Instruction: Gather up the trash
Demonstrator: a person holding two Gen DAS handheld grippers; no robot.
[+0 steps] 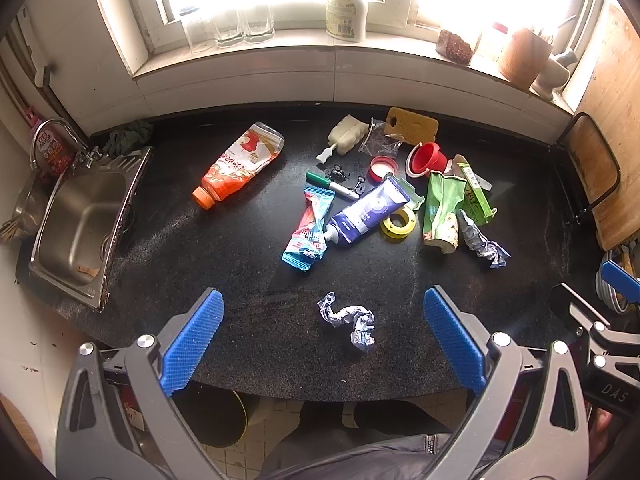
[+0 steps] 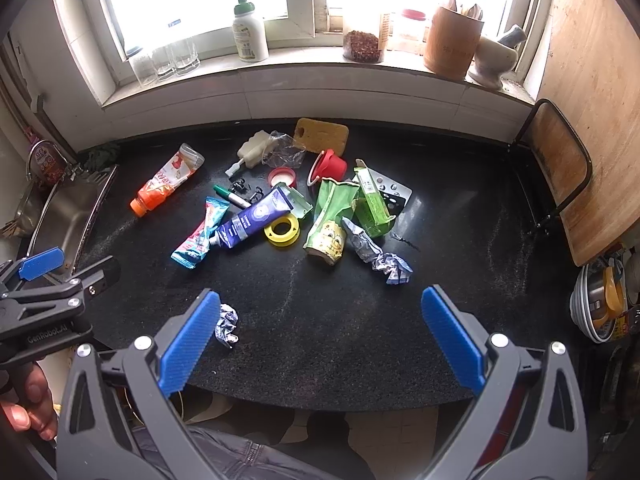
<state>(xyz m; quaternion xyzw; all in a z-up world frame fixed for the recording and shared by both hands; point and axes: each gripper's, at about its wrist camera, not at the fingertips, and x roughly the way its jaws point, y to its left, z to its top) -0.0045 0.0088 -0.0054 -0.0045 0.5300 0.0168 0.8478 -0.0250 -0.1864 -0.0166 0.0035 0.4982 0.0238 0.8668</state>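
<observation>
Left wrist view
Surface: black speckled stone counter (image 1: 248,312) under a bright window, steel sink (image 1: 80,224) at its left end.
Left gripper (image 1: 323,340): jaws wide apart, holding nothing, above the near edge of the counter.
Nearest trash: small crumpled silver foil wrapper (image 1: 350,320), lying alone between the blue pads (image 1: 192,340), apart from the pile.
Pile: flattened orange plastic bottle (image 1: 236,164), blue and red snack wrapper (image 1: 310,226), dark blue squeezed tube (image 1: 370,210), green crushed carton (image 1: 442,208) farther back.
Handling: I judge the foil very light and soft; it will crush, so pinch it across the thick middle.
Only here: dark round bin (image 1: 216,420) on the floor below the counter edge.

Right wrist view
Right gripper (image 2: 320,340): jaws also wide apart and empty.
Foil wrapper (image 2: 227,324): just beside the left pad, half hidden.
Only here: second crumpled foil piece (image 2: 380,256) shows clearly; the left gripper (image 2: 60,276) appears from the side; stacked bowls (image 2: 600,300) at far right.
</observation>
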